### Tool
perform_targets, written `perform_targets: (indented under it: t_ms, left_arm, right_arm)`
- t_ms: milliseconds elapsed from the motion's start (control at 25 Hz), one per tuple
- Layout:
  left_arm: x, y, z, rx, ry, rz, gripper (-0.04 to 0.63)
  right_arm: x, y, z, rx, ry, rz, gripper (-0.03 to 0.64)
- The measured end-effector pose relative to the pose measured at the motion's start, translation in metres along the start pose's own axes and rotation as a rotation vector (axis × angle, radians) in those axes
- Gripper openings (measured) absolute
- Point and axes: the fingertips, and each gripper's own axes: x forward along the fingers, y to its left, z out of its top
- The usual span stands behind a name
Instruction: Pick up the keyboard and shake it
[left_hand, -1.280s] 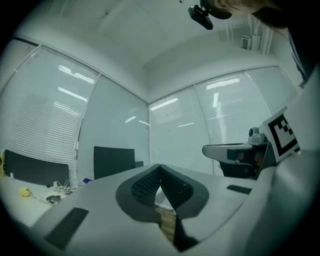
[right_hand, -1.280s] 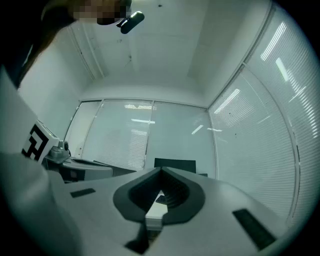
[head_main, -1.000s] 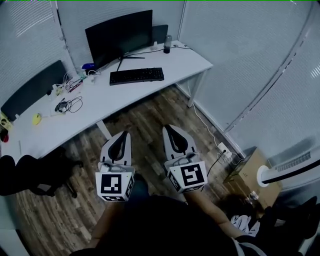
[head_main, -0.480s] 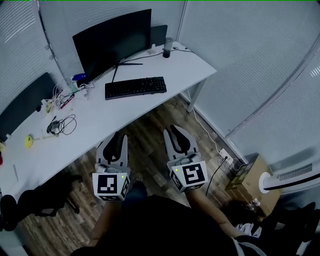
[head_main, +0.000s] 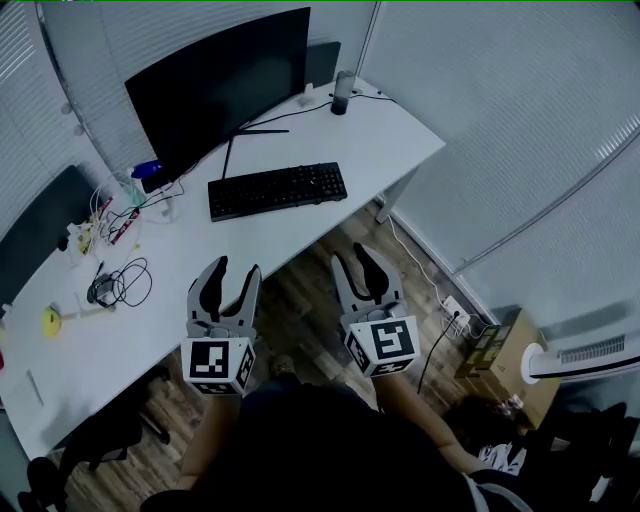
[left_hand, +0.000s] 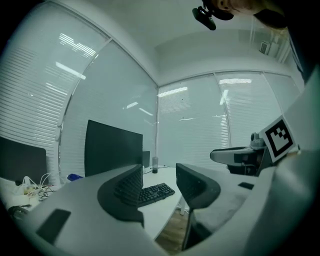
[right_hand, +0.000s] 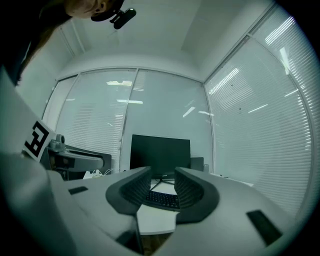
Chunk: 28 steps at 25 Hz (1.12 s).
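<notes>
The step in hand is the approach: the keyboard (head_main: 277, 190) is lying flat on the white surface (head_main: 390, 140), untouched, and nothing is being lifted yet.

On the left, the left claw (head_main: 235, 270) is hovering over the near edge of the surface, its jaws opening with nothing between them. In the left gripper view only air is showing in the gap of the left claw (left_hand: 157, 175), with the keyboard (left_hand: 155, 192) well ahead and partly behind the left jaw.

In the middle, the keyboard is sitting in front of the dark monitor (head_main: 215, 85), well apart from both claws and beyond them, roughly between their two lines of aim.

On the right, the right claw (head_main: 352, 258) is hanging over the wooden floor just off the surface's edge, its jaws also opening on nothing. In the right gripper view the keyboard (right_hand: 162, 199) is showing far off through the gap of the right claw (right_hand: 162, 182).

The next move is probably calling for both claws to go forward and down, one to each end of the keyboard, then close on its edges.
</notes>
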Motion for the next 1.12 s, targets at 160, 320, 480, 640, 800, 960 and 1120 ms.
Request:
perform_targets:
  t_ms: [160, 320, 480, 640, 800, 960, 1120]
  left_arm:
    - [0.02, 0.016, -0.014, -0.021, 0.02, -0.011, 0.209]
    - [0.035, 0.028, -0.03, -0.037, 0.061, -0.024, 0.209]
    - [0.055, 0.04, -0.042, -0.046, 0.084, -0.026, 0.209]
    - [0.082, 0.058, -0.046, -0.058, 0.081, -0.011, 0.209]
    - [0.116, 0.081, -0.049, -0.059, 0.078, 0.022, 0.209]
    - [0.159, 0.107, -0.056, -0.067, 0.089, 0.055, 0.209]
    - [0.203, 0.128, -0.069, -0.081, 0.125, 0.085, 0.209]
  right_arm:
    - [0.015, -0.009, -0.018, 0.013, 0.036, -0.037, 0.14]
    - [0.029, -0.021, -0.034, 0.033, 0.076, -0.064, 0.14]
    - [0.053, -0.032, -0.039, 0.041, 0.087, -0.064, 0.14]
    - [0.089, -0.045, -0.042, 0.038, 0.076, -0.052, 0.14]
    - [0.134, -0.063, -0.048, 0.033, 0.08, -0.032, 0.14]
    - [0.187, -0.087, -0.058, 0.027, 0.092, -0.012, 0.14]
    - [0.237, -0.114, -0.077, -0.006, 0.134, 0.043, 0.14]
